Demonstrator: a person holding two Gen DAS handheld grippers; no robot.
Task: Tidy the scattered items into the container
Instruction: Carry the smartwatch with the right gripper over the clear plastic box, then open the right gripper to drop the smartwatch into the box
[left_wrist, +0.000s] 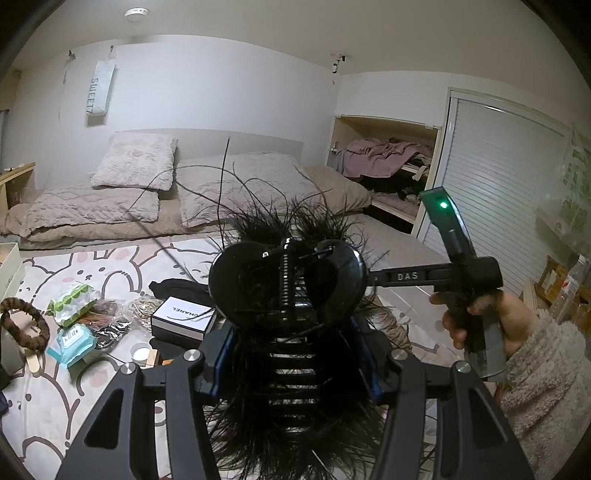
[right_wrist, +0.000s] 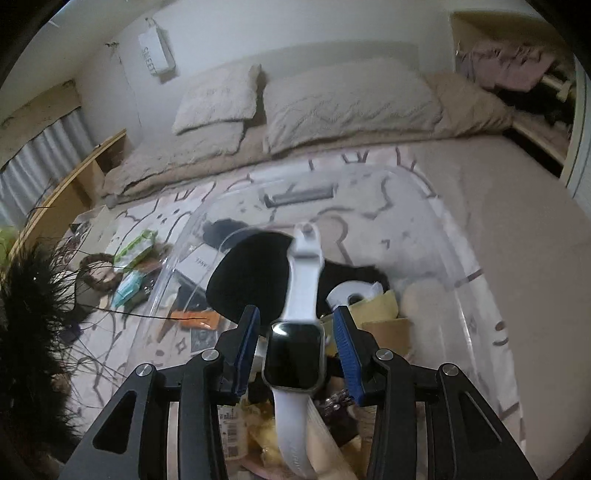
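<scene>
Left claw (left_wrist: 291, 343) first: its blue-padded fingers are clamped on a big black feathered hair clip with a metal spring (left_wrist: 286, 284), the clip standing upright between the pads, wispy plumes fanning out above and spilling down over the claw's body. Off to the right of that claw, a hand in a fuzzy cream sleeve (left_wrist: 491, 321) grips the handle of the other tool, green light glowing on top. Down to the left of the left claw, the scattered lot sits on the bunny-print rug (left_wrist: 55, 398): a white box with black lettering (left_wrist: 183, 318), a green-and-white wipes packet (left_wrist: 72, 303), a pale blue tissue pack (left_wrist: 74, 341), a brown braided ring (left_wrist: 24, 325), and a small white round tin (left_wrist: 140, 352). Over to the right claw (right_wrist: 297, 349): the jaws stand partly apart, and between them lies a white-strapped smartwatch with a dark square face (right_wrist: 293, 352), with a gap showing between the watch case and each blue pad, so no pinch there. The watch sits above the clear plastic container (right_wrist: 454, 236), whose curved wall arcs ahead of and around that claw. Inside the container, ahead of the claw, a flat black rounded piece (right_wrist: 247, 280), a white tape dispenser (right_wrist: 352, 291) just right of the strap, and yellow paper beside it. The feathered clip shows at the far left of the right claw.
</scene>
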